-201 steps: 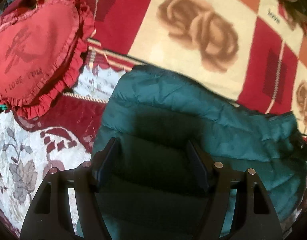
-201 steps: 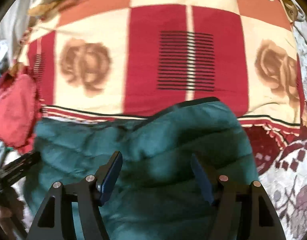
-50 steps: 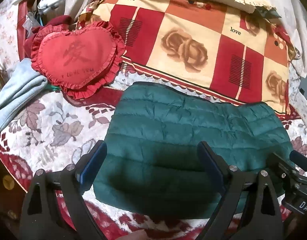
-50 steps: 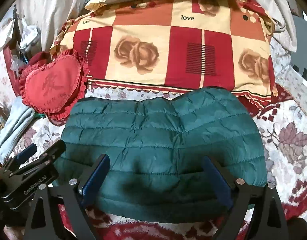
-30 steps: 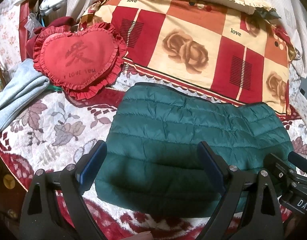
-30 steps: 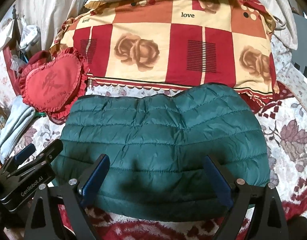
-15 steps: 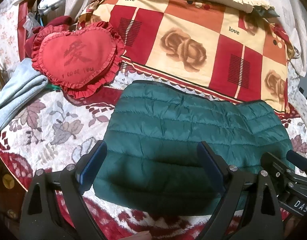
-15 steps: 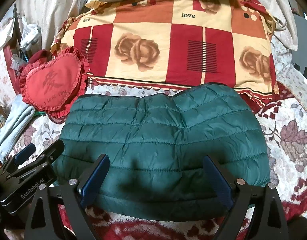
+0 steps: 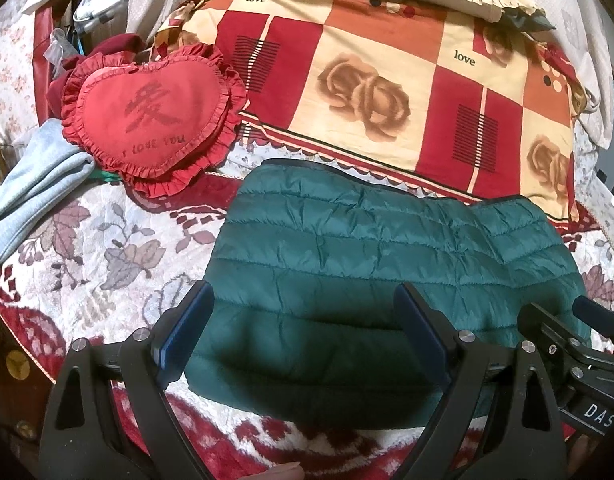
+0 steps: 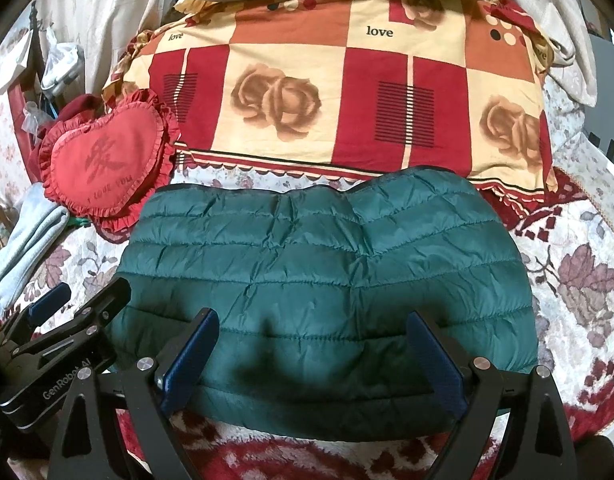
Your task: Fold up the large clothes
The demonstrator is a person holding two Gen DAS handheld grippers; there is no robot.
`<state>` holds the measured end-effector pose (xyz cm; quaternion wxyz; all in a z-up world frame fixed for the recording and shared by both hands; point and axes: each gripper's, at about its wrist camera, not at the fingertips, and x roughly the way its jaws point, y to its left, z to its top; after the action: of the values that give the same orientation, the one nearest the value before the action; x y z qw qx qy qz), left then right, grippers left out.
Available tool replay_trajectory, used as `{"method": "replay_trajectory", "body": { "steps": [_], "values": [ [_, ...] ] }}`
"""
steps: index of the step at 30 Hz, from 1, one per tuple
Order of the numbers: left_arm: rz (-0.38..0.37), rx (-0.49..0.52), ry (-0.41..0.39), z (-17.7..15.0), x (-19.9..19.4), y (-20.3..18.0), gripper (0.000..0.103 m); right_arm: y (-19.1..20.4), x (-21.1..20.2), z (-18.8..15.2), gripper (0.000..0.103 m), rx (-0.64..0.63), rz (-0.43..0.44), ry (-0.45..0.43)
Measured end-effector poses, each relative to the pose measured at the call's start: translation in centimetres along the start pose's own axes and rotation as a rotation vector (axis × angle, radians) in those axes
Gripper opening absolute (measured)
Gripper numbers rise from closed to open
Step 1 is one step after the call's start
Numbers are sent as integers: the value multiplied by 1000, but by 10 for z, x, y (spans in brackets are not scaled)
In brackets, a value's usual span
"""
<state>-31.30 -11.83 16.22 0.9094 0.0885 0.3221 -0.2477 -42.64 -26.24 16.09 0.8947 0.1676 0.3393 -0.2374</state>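
The bed, covered by a floral spread in cream and dark red, fills both views. Across its far side lies a checked quilt in red, orange and cream, printed with roses and the word "love". Just in front of the quilt I see the green quilted jacket, folded into a broad flat bundle on the spread, its far edge touching the quilt's scalloped border. To the jacket's left sits a red heart-shaped cushion with a ruffled rim, leaning partly on the quilt. Left of the cushion lies a pale blue folded garment at the bed's edge.

My left gripper hovers above the jacket's near left part with its jaws spread wide, holding nothing. My right gripper hovers above the jacket's near edge, jaws likewise spread wide and holding nothing. Each gripper appears at the margin of the other's view, the two near one another. A fingertip shows at the bottom edge of the left wrist view.
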Motion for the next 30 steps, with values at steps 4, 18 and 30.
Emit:
{"method": "replay_trajectory", "body": {
  "steps": [4, 18, 30],
  "values": [
    [-6, -6, 10, -2, 1, 0, 92, 0, 0, -1, 94, -2, 1, 6],
    [3, 6, 7, -3, 1, -2, 92, 1, 2, -2, 94, -2, 5, 14],
    [-1, 7, 10, -4, 0, -1, 91, 2, 4, -5, 94, -2, 5, 18]
  ]
}}
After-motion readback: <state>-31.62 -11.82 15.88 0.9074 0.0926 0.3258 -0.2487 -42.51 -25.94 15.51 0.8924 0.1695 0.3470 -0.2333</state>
